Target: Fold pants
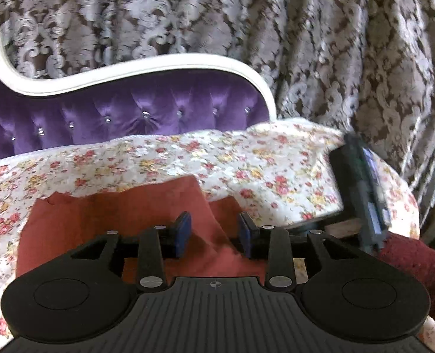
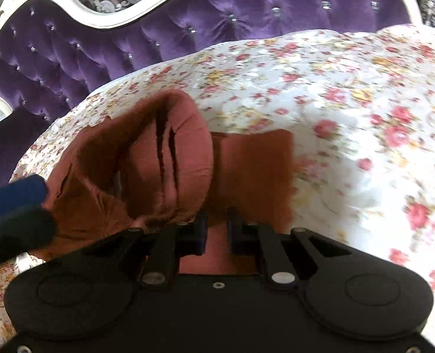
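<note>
Left wrist view: the left gripper stands released, a ridge of the rust pants loose between its pads on the floral bedspread; that fold could flop back open.

Right wrist view: the right gripper sits narrowly parted over the pants; can't tell if it's pinching; a loose hold would drop the layer.

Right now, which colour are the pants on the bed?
Rust brown pants, seen best from the right wrist view.
</note>
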`<control>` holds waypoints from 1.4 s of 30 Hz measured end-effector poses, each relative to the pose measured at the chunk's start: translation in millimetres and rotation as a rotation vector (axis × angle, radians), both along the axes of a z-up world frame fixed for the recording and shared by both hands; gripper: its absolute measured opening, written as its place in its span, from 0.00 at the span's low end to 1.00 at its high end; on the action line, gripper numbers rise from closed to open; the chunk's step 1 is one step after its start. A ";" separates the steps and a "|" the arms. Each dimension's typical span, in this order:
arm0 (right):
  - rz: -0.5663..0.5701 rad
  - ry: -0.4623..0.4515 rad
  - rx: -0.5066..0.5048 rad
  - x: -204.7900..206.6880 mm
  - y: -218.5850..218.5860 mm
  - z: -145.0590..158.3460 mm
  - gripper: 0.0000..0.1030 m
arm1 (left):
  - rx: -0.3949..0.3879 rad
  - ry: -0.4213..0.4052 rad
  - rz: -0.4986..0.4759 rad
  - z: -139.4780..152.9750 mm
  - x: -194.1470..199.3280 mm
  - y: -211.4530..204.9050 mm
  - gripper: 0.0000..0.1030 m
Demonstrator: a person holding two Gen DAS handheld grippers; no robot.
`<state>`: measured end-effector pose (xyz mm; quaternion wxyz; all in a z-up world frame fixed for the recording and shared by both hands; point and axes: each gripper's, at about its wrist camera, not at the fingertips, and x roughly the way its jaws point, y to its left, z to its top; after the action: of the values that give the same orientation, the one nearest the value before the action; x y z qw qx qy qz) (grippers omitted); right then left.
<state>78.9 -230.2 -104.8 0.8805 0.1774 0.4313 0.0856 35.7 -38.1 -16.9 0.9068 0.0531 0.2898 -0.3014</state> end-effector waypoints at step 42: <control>0.012 -0.112 0.114 -5.9 26.6 -4.1 0.84 | 0.128 0.228 0.347 -75.7 62.5 113.2 0.36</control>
<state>72.9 -203.5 -108.9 0.8911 0.2198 0.3768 0.1250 98.2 75.1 -92.6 0.9013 0.0255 0.4137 -0.1259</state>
